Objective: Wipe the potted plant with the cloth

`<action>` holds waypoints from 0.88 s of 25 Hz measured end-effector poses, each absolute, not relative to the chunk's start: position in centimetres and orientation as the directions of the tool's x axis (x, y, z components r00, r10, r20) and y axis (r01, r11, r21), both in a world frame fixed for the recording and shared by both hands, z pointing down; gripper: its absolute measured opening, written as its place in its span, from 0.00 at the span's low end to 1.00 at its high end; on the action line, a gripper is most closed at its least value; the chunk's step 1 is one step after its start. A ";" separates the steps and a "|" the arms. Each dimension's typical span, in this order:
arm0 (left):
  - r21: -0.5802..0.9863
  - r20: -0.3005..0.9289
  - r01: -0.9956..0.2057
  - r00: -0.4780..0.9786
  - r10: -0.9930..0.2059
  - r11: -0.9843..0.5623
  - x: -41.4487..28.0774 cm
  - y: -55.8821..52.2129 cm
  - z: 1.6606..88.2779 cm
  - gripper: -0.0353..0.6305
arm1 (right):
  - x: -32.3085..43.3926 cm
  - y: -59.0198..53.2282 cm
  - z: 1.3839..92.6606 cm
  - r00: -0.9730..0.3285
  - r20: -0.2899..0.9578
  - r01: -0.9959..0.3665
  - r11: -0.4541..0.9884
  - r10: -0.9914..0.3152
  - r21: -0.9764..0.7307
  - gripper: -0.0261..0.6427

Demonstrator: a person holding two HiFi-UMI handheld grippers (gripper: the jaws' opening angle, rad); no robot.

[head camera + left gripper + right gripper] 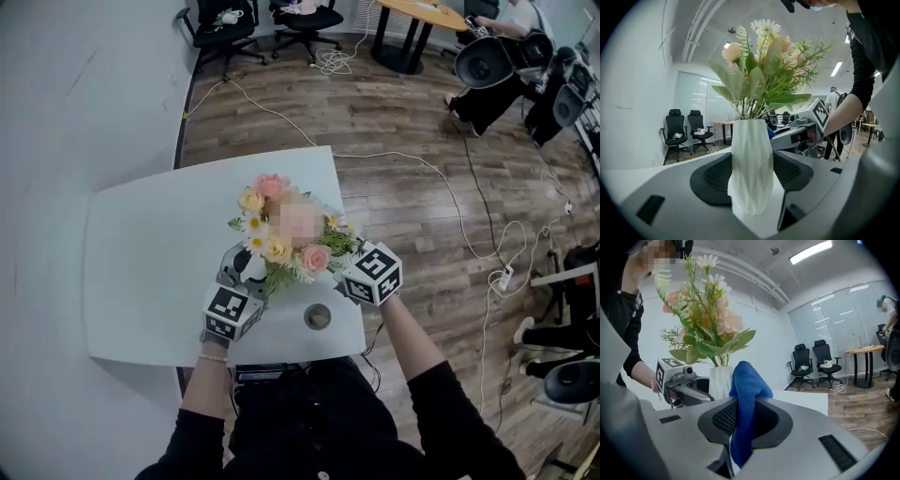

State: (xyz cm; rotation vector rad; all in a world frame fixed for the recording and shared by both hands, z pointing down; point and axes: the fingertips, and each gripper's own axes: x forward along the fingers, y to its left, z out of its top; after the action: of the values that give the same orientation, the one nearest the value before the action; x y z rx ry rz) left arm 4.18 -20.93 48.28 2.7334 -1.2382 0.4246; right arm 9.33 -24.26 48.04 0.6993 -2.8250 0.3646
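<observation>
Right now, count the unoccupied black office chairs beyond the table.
2, side by side: left chair, right chair. Further right, dark round shapes may be more chairs; I cannot tell.

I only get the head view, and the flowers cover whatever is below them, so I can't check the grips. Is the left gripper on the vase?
Observer: Yes. The left gripper has the white vase between its jaws, with both pads against its sides.
Operator: And the right one, does it have the cloth?
Observer: Yes. The right gripper is shut on a blue cloth, which sticks up in a fold above the jaws.
</observation>
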 end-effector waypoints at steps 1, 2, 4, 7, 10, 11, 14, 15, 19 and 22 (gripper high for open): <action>-0.014 0.293 -0.753 0.626 -0.723 -0.658 4.3 -21.1 48.2 0.48 | 9.1 -24.1 48.3 -0.870 0.267 -0.469 0.863 -0.415 -0.189 0.16; -0.014 0.290 -0.755 0.624 -0.726 -0.655 4.3 -21.1 48.1 0.48 | 8.8 -24.0 48.6 -0.873 0.276 -0.459 0.868 -0.401 -0.189 0.16; -0.013 0.292 -0.760 0.619 -0.729 -0.650 4.3 -21.2 47.9 0.48 | 8.4 -23.7 49.2 -0.876 0.293 -0.447 0.874 -0.384 -0.191 0.16; -0.014 0.278 -0.765 0.615 -0.738 -0.643 4.3 -21.1 47.6 0.48 | 8.4 -23.4 50.1 -0.874 0.308 -0.445 0.872 -0.375 -0.202 0.16; -0.025 0.260 -0.767 0.614 -0.745 -0.641 4.2 -20.7 47.7 0.48 | 8.6 -22.7 51.5 -0.866 0.339 -0.449 0.870 -0.367 -0.205 0.16; -0.025 0.262 -0.769 0.612 -0.746 -0.639 4.1 -20.4 47.9 0.48 | 8.6 -22.3 51.9 -0.864 0.348 -0.449 0.869 -0.364 -0.205 0.16; -0.017 0.257 -0.775 0.607 -0.752 -0.631 4.0 -19.5 48.1 0.48 | 8.6 -21.0 53.2 -0.856 0.377 -0.450 0.869 -0.355 -0.204 0.16; -0.021 0.246 -0.774 0.609 -0.754 -0.633 4.2 -19.4 48.0 0.48 | 8.7 -20.7 53.5 -0.851 0.388 -0.454 0.867 -0.354 -0.206 0.16; -0.030 0.236 -0.762 0.624 -0.745 -0.647 4.4 -19.1 47.5 0.48 | 8.9 -19.9 54.5 -0.824 0.417 -0.510 0.823 -0.384 -0.251 0.16; -0.025 0.238 -0.750 0.638 -0.732 -0.661 4.1 -19.1 47.4 0.48 | 8.9 -19.8 56.0 -0.788 0.446 -0.574 0.768 -0.424 -0.284 0.16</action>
State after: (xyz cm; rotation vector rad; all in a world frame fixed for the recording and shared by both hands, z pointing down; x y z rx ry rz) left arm 4.13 -19.07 47.36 2.7736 -1.2570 0.3513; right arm 8.90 -19.80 55.96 0.7640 -2.6057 0.5850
